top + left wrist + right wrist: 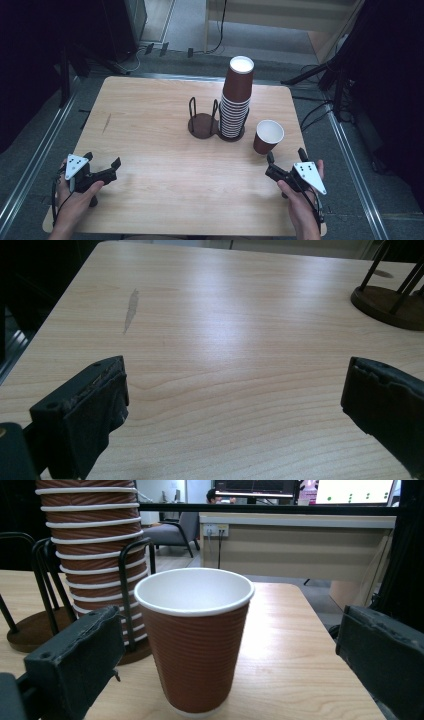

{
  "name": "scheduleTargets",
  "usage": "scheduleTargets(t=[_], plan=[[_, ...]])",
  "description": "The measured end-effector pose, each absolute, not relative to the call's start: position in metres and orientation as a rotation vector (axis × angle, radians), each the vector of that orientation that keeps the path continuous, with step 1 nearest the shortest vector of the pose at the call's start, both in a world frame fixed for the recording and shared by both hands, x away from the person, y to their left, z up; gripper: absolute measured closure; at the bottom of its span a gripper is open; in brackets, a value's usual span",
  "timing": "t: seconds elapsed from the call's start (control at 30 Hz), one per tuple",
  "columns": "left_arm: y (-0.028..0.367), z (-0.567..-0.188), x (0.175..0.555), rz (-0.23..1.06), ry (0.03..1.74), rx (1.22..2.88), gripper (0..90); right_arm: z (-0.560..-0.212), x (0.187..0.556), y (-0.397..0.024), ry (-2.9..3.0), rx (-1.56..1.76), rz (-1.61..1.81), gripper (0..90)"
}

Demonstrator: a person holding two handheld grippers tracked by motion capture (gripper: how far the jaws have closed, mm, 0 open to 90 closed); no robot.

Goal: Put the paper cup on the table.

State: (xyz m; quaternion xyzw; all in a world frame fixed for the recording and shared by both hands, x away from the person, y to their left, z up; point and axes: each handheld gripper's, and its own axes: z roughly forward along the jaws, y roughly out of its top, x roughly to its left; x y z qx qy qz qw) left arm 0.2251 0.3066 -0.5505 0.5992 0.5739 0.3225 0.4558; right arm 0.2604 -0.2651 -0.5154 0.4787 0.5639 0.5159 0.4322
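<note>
A pale wooden table (165, 165) stands in a dim room, with a desk and lit screens far behind it in the right gripper view; near the table's middle sits a dark two-bay cup holder (204, 125), which serves as the landmark here. In the holder's right bay rises a tall stack of brown cups (236, 97); its left bay holds nothing. A single brown paper cup (268, 136) stands upright just right of the holder and a little nearer the person, mouth up, its long axis vertical.

The right gripper (285, 162) hovers just on the person's side of that cup, jaws spread wide and holding nothing; in the right gripper view the single brown paper cup (195, 640) sits straight ahead between the two jaws, not yet touched. The left gripper (102, 165) rests well to the left of the holder, likewise spread and grasping nothing, facing bare wood.

The right hand is plainly the nearer; a short forward push should bring the jaws around the cup's ribbed wall.
</note>
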Motion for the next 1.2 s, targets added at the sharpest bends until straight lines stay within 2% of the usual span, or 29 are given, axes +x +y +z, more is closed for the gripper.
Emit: scheduleTargets(t=[1.2], plan=[[0.308, -0.550, 0.225, 0.799, 1.420, 1.488, 0.0, -0.534, 0.228, -0.301, 1.425, 1.241, 1.203, 0.0]])
